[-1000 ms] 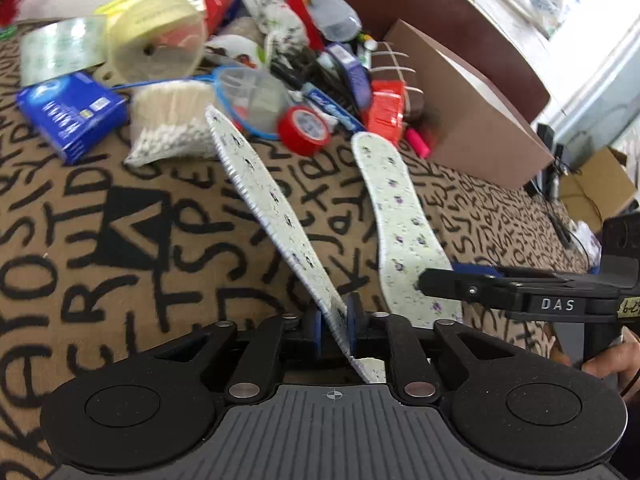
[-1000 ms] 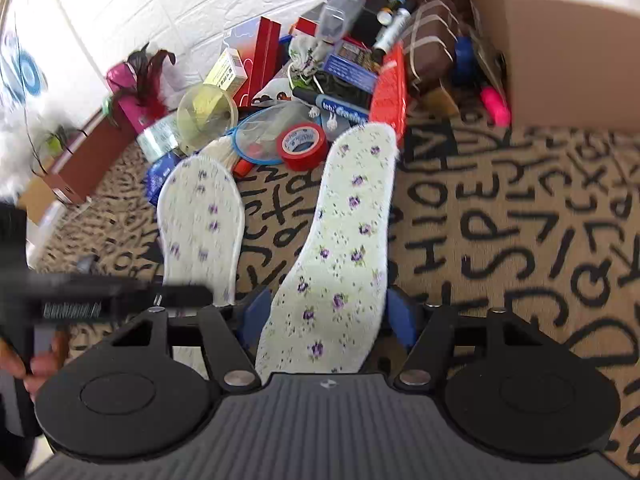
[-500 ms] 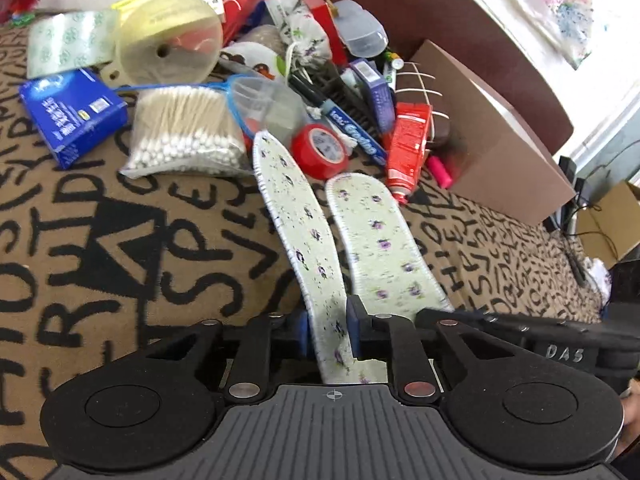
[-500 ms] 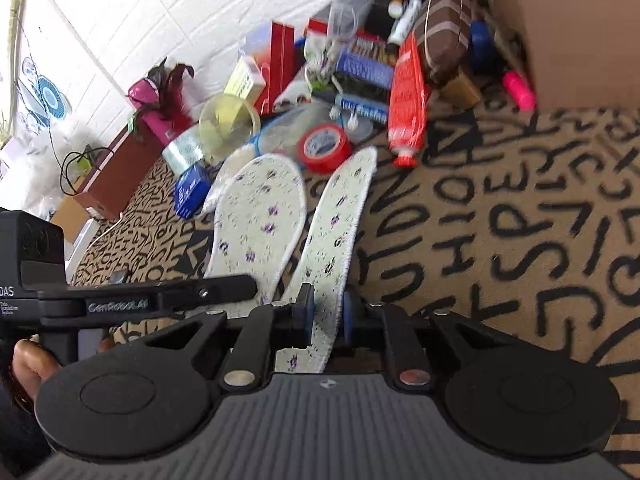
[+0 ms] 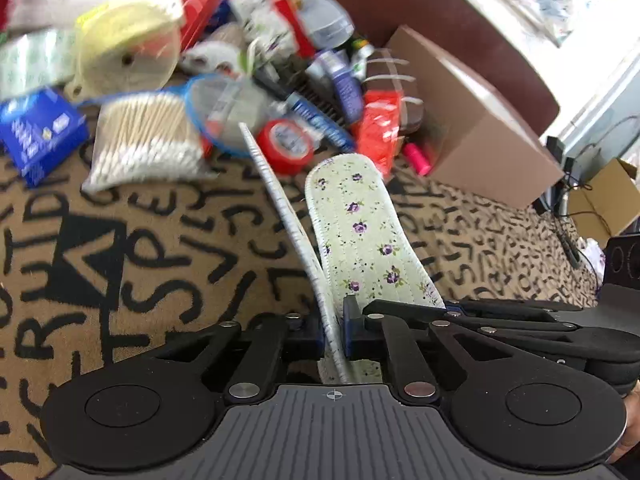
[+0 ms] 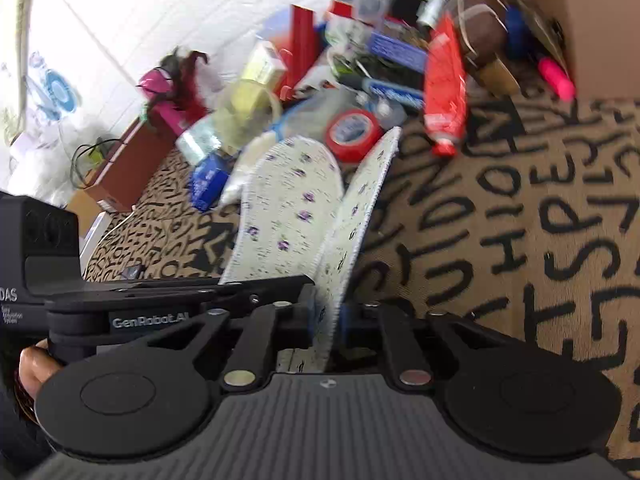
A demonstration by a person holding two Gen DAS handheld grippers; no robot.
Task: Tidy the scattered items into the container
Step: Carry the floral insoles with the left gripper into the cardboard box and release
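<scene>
Left gripper (image 5: 333,332) fingers pinching one floral insole (image 5: 280,208), right gripper (image 6: 325,320) fingers pinching the other insole (image 6: 352,216)

A tan woven cloth printed with black letters (image 5: 168,240) covers the surface. Behind it stands a white brick-patterned wall (image 6: 168,12), brightly daylit, and a dark brown wooden headboard (image 5: 400,4).

Right tongs (image 6: 326,320) clamped on upright floral insole (image 6: 352,216), second insole (image 6: 288,208) alongside
</scene>
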